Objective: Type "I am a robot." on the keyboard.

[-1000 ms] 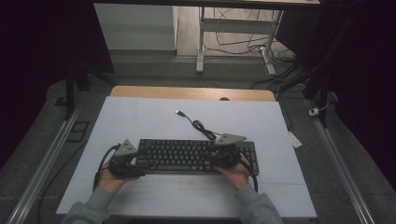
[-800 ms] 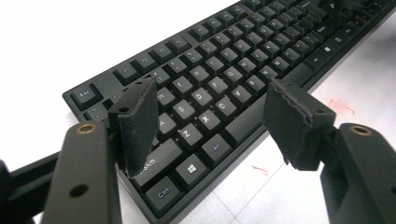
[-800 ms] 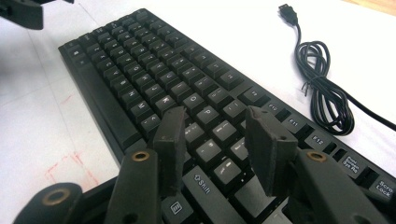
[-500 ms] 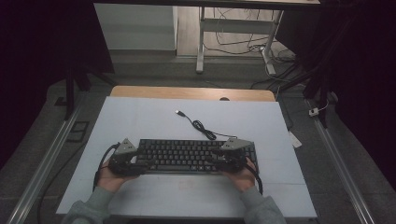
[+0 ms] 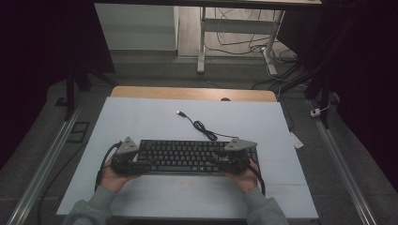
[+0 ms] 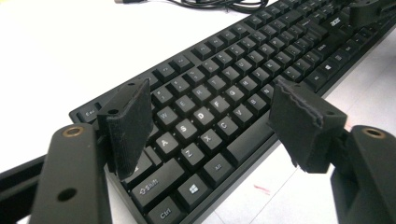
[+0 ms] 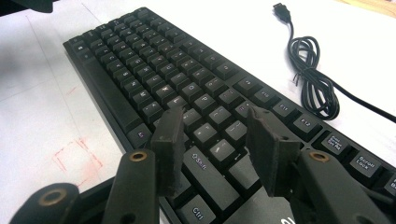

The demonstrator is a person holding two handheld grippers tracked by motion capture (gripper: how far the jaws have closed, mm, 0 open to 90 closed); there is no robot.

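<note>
— Both tongs sit low over the black keyboard (image 5: 185, 157): my left gripper (image 6: 210, 119) at its left end, my right gripper (image 7: 212, 140) at its right end.

— Are they pinching anything?

— No. My left jaws stand spread, and they have just been opening further; the letter keys lie under the gap, and neither pad presses on them. My right jaws are parted too, hanging above the keys near the right Shift, with nothing between the pads.

— Where does the keyboard lie?

— Flat on the white table (image 5: 155, 117), lengthwise from left to right, toward the near edge, between my two hands.

— And its cord?

— The cable (image 5: 202, 126) leaves the far right side of the keyboard and runs toward the far left, with a loose coil midway, and ends in a USB plug (image 5: 179, 112) lying on the bare tabletop, well apart from both tongs.

— Anything else on the surface?

— Faint red marks (image 7: 77, 161) drawn on the table just near of the keyboard.
</note>
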